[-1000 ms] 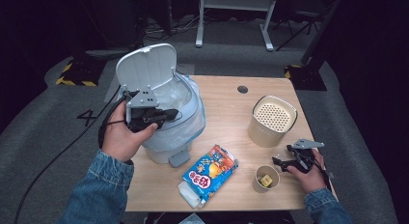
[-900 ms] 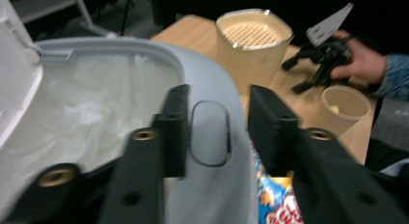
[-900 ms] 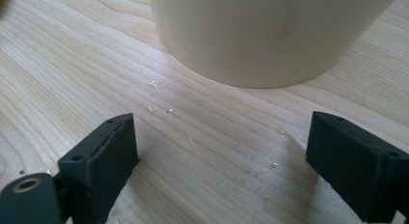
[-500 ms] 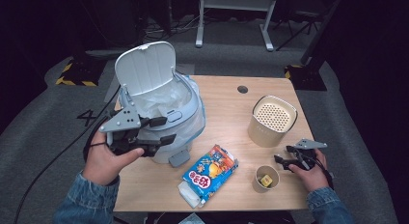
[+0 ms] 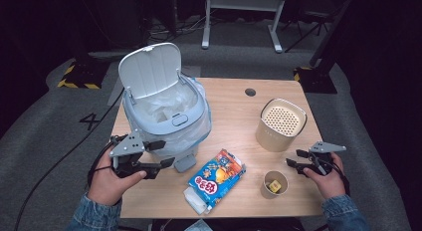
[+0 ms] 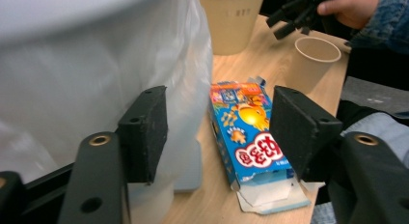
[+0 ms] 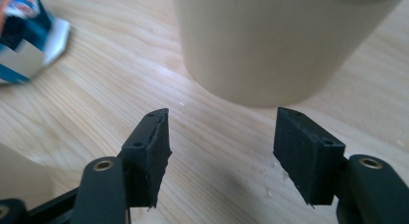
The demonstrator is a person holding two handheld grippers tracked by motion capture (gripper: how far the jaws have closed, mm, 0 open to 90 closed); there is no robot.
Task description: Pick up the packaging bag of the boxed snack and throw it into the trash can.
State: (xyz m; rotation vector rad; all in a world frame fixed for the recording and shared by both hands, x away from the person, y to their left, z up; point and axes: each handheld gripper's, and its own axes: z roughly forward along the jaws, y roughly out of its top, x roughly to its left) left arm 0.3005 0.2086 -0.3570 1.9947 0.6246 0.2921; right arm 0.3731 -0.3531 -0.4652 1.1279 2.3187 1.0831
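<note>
The left gripper [image 5: 161, 154], jaws apart and just opened with nothing gripped, sits beside the open bin [image 5: 166, 111]. The left gripper view reveals the snack box [image 6: 248, 137] between its jaws, farther off.

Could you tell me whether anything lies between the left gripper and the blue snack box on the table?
Nothing visible does: the left gripper is open beside the bin, with bare table between it and the snack box.

Table [image 5: 278, 94]: pale wood, matt, visible grain. Bin [image 5: 166, 111] just beyond left gripper [image 5: 161, 154]: smooth light plastic, crinkly translucent film liner. Snack box [image 5: 215, 178] beside it: glossy printed cardboard. Cup [image 5: 273, 183] near right gripper [image 5: 293, 158]: matt paper. Beige canister [image 5: 278, 126]: matt. Pads [image 7: 149, 147]: rough black rubber.
</note>
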